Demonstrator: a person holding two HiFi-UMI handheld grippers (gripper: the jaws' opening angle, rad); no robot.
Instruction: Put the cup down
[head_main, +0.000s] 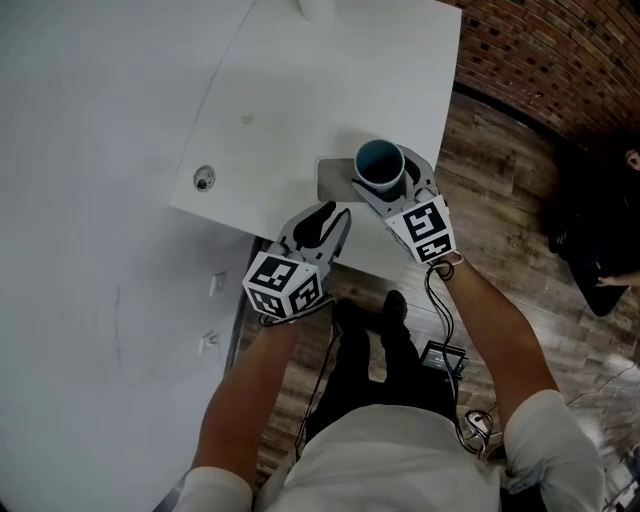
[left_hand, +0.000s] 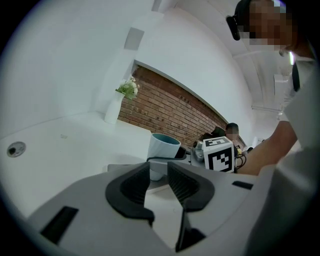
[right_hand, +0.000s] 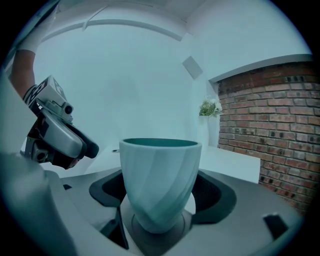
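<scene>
The white table (head_main: 300, 100) carries a grey mat (head_main: 333, 180) near its edge, likely the landing spot. The right gripper (right_hand: 160, 200), jaws wide, clasps the cup (head_main: 380, 163) upright over the mat (whether the foot touches is unclear). The left gripper (left_hand: 159, 172), jaws narrowly parted, holds nothing and waits aside.

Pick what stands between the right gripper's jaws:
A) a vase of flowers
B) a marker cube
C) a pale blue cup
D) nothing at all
C: in the right gripper view the cup stands upright between the jaws of the right gripper, with a pad against each of its sides.
</scene>
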